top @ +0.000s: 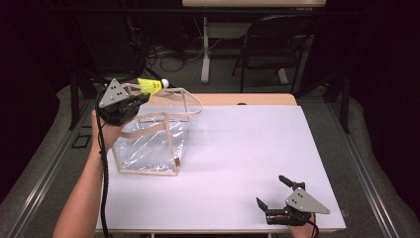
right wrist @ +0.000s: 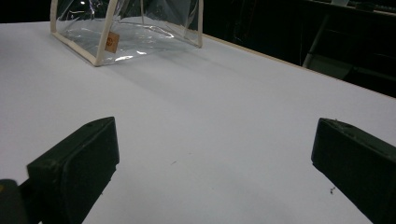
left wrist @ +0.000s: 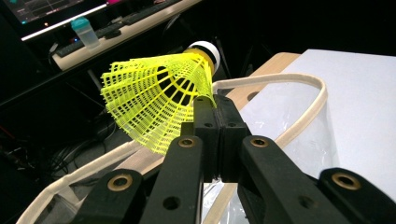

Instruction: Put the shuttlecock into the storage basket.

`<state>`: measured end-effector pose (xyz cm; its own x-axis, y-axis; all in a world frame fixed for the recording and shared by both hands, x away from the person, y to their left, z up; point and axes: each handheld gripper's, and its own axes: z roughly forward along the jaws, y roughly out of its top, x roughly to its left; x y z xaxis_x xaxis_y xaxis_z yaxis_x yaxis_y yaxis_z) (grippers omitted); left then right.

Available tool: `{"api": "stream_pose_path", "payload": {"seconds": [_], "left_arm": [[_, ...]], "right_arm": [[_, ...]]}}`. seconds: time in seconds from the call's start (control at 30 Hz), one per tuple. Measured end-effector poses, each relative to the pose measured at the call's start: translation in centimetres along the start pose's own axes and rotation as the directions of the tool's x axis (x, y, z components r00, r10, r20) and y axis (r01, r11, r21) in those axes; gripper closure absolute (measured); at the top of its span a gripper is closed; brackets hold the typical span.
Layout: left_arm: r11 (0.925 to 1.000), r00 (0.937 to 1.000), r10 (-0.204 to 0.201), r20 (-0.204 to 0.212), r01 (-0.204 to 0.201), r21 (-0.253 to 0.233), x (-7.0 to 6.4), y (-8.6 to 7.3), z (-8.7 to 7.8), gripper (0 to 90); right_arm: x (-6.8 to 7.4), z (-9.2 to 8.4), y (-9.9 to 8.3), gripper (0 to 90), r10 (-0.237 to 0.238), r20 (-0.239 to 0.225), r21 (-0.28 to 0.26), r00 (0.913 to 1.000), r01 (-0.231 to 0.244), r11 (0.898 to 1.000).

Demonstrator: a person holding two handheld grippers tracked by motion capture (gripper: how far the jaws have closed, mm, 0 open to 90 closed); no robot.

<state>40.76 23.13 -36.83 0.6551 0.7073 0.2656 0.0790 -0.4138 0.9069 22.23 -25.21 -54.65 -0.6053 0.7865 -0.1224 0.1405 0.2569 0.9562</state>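
my left gripper [top: 132, 100] is clamped on the yellow shuttlecock [top: 150, 86] by its skirt edge, held above the clear bag [top: 153, 144] at the table's [top: 247, 148] far left. my right gripper [top: 275, 195] rests near the front edge, jaws wide apart, holding nothing

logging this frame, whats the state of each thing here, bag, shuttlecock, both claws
clear bag: standing on the table, top open, handles up
yellow shuttlecock: off the table, pinched at its skirt edge, above the bag's handle
left claw: shut on the shuttlecock, raised over the bag
right claw: open, empty, low at the table's near edge
table: covered with a white sheet
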Motion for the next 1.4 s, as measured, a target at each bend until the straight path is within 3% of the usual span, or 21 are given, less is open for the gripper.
{"api": "stream_pose_path", "payload": {"seconds": [0.6, 1.4], "left_arm": [[0.9994, 0.9999, -0.010, -0.010, 0.010, 0.033, 0.4, -1.0, 0.1, 89.4], [0.9950, 0.9997, -0.004, 0.025, 0.002, 0.099, 0.7, -1.9, 0.9, 89.0]], "right_arm": [[0.1, 0.0, 0.1, 0.3, 0.002, 0.001, -0.002, 1.0000, -0.002, 1.000], [0.0, 0.1, 0.0, 0.3, 0.004, 0.001, 0.007, 1.0000, -0.004, 1.000]]}}
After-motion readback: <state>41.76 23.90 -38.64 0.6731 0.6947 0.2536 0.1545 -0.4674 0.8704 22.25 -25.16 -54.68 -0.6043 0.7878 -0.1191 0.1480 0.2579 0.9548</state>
